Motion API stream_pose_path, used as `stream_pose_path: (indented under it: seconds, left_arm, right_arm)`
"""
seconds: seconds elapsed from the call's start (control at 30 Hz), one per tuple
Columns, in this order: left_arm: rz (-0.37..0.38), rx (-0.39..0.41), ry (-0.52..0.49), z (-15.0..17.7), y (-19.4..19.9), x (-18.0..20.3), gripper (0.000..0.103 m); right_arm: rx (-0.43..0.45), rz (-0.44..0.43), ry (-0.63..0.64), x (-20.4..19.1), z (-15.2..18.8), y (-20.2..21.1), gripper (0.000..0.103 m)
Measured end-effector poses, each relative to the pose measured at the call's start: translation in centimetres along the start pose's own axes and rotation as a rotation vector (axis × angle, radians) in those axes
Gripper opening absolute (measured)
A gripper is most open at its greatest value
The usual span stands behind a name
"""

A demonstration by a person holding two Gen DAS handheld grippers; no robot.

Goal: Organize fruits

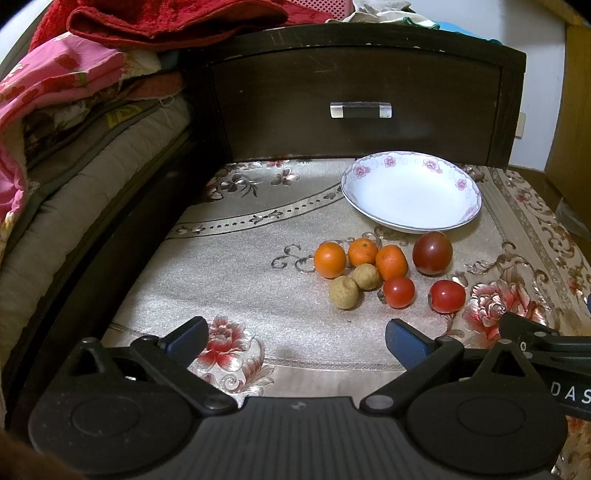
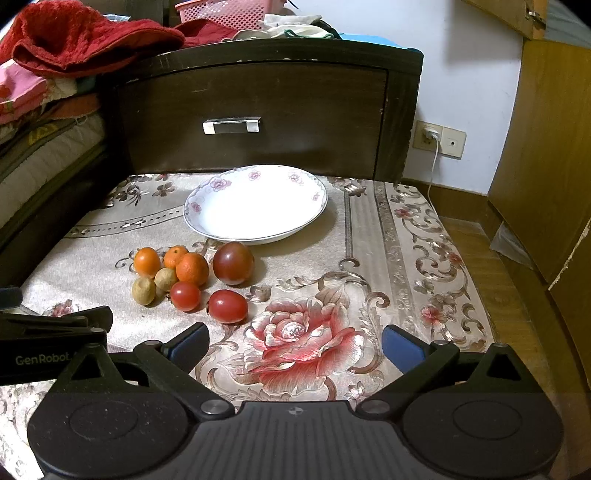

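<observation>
Left gripper (image 1: pixel 295 341) and right gripper (image 2: pixel 293 345) both spread wide, holding nothing; fruit cluster (image 2: pixel 192 277) on floral cloth (image 2: pixel 369 258) just beside white bowl (image 2: pixel 207 221).

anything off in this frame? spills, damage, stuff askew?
Nothing stands out. The plate sits flat and empty on the tablecloth; the fruits lie loose in a cluster in front of it, intact. Both tools, left and right, are open, holding nothing.

A flowery cloth (image 2: pixel 369 258) covered the table. Behind it stood a dark wooden drawer (image 2: pixel 258 110) with a shiny handle (image 2: pixel 231 126). Red towels (image 2: pixel 92 33) and a pink basket (image 2: pixel 229 11) sat on top. A white plug (image 2: pixel 430 133) was in the wall.
</observation>
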State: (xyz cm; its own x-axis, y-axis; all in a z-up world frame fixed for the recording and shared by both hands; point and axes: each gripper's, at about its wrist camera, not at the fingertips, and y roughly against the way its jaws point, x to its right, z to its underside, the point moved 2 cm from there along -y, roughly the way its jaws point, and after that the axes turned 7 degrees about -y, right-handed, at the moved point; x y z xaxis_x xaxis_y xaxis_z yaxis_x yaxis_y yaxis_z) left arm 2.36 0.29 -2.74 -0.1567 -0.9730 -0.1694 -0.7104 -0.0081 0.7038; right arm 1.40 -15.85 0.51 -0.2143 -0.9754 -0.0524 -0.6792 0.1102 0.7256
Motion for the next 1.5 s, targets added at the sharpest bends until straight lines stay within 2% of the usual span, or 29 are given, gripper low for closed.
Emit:
stream_pose_path:
  seconds: [0.47, 0.6, 1.03, 1.3, 1.5]
  left_arm:
    - [0.036, -0.001, 0.016, 0.2, -0.7, 0.0, 0.103]
    - [0.044, -0.003, 0.018, 0.2, -0.9, 0.0, 0.102]
    - [0.034, -0.002, -0.002, 0.2, -1.5, 0.3, 0.101]
    - [0.049, 0.018, -0.036, -0.3, -1.6, 0.3, 0.100]
    - [0.056, 0.013, -0.104, -1.3, -2.4, 0.5, 0.100]
  right_arm:
    - [0.011, -0.002, 0.031, -0.3, -0.1, -0.2, 0.095]
    - [0.010, -0.006, 0.045, -0.5, -0.1, -0.4, 0.093]
    - [0.005, -0.007, 0.069, -0.9, -0.1, -1.0, 0.089]
    - [-0.003, -0.031, 0.092, -1.0, -0.3, -1.3, 0.087]
    - [-0.015, -0.076, 0.154, -1.2, -1.2, -2.0, 0.083]
